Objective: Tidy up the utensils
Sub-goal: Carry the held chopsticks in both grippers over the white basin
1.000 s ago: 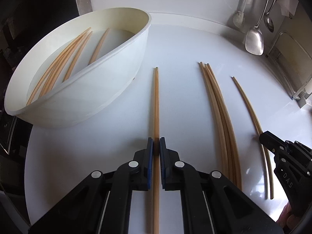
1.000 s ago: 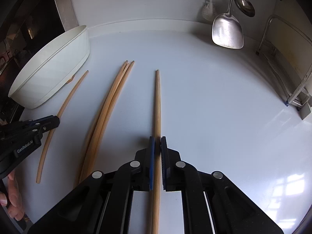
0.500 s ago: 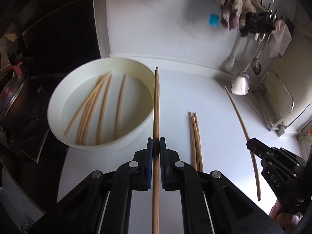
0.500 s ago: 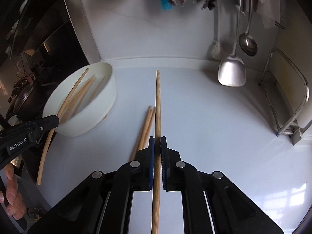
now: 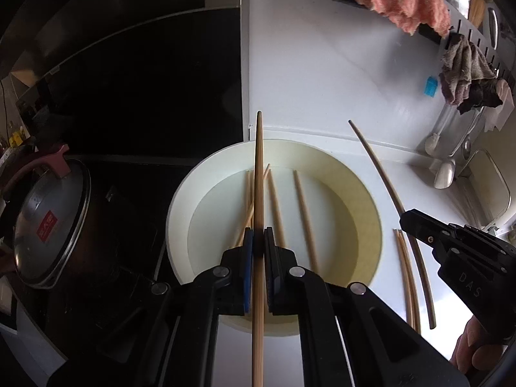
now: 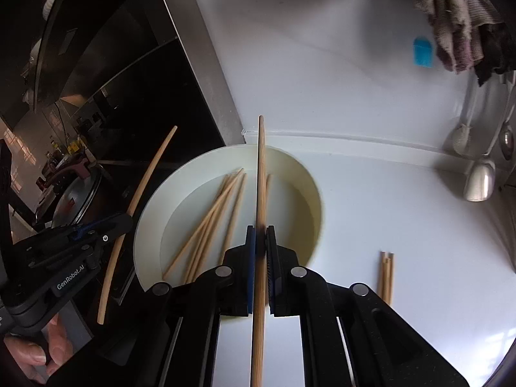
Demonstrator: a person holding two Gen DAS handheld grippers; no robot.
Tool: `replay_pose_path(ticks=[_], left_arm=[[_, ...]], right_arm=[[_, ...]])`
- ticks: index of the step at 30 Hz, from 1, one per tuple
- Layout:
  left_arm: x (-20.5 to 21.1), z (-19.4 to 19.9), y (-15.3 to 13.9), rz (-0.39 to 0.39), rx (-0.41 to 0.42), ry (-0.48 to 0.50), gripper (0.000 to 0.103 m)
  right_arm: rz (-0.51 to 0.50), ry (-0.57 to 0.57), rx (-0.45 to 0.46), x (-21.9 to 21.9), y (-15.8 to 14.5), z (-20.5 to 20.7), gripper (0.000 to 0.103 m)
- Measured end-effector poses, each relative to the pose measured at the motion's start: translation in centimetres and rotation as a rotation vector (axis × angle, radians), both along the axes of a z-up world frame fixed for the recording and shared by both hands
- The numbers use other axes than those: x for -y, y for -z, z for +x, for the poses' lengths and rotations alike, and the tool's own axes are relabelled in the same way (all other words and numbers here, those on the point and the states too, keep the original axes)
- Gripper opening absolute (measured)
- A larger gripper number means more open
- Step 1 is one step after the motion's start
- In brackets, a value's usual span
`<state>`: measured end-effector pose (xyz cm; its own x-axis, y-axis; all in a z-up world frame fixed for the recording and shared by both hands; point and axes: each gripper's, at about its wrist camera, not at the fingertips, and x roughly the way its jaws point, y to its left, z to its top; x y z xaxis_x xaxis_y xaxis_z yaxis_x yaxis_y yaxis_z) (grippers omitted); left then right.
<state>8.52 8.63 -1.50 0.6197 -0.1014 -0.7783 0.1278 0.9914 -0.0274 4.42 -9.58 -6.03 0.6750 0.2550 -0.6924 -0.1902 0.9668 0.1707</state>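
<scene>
My left gripper is shut on a wooden chopstick and holds it in the air above the white bowl. My right gripper is shut on another chopstick, also raised over the bowl. Several chopsticks lie in the bowl. A few more chopsticks lie on the white counter to the bowl's right; they also show in the right wrist view. The right gripper shows in the left wrist view, the left gripper in the right wrist view.
A dark pot with a glass lid sits on the black stove left of the bowl. A ladle and spatula hang at the back right. Cloths hang on a wall rail. A wire rack stands at the right.
Both grippers lifted their chopsticks off the counter and carried them up and left, to above the bowl. The jaws stayed shut.
</scene>
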Motion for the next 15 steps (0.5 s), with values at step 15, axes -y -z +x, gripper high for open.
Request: replay_pose_path(ticks=[15], left_arm=[[-2.0, 7.2, 6.6, -0.045, -0.17, 0.126, 0.007]], right_arm=[[0.014, 0.086, -0.166, -4.7, 6.1, 8.4, 0.006]])
